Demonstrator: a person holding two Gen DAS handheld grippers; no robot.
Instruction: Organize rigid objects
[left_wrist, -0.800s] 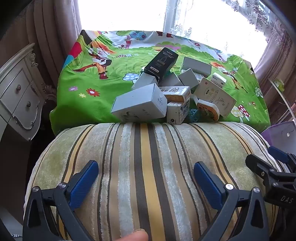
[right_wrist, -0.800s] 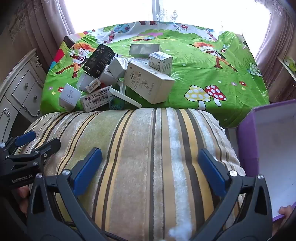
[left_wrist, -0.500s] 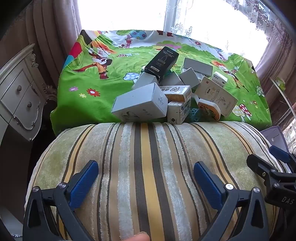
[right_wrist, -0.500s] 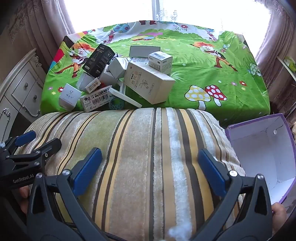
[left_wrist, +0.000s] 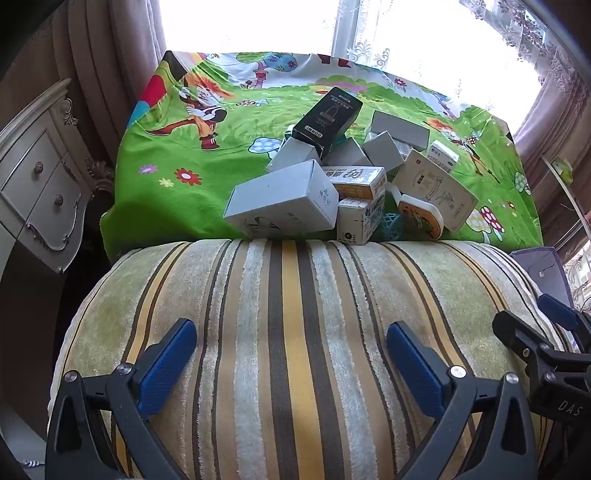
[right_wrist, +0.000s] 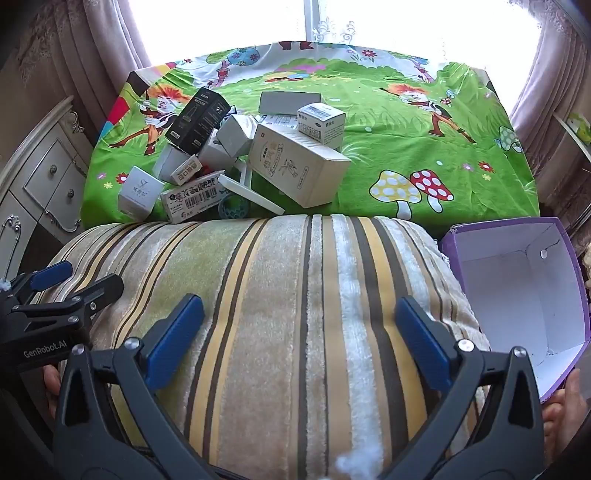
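Observation:
A pile of several small cardboard boxes lies on a green cartoon cloth (left_wrist: 166, 192): a black box (left_wrist: 327, 118) on top, a grey box (left_wrist: 284, 201) at the front, a large cream box (right_wrist: 299, 168) on the right. My left gripper (left_wrist: 291, 363) is open and empty over a striped cushion (left_wrist: 288, 332), well short of the pile. My right gripper (right_wrist: 299, 332) is open and empty over the same cushion (right_wrist: 295, 314). An open purple box with a white inside (right_wrist: 524, 295) stands to its right.
A white dresser with drawers (left_wrist: 33, 192) stands at the left. Curtains and a bright window are behind the cloth. The right gripper's side shows at the right edge of the left wrist view (left_wrist: 546, 354). The left gripper shows at left (right_wrist: 48, 310).
The purple box has moved away to the right and lower in the right wrist view, now showing its whole opening. Both grippers have stayed over the cushion.

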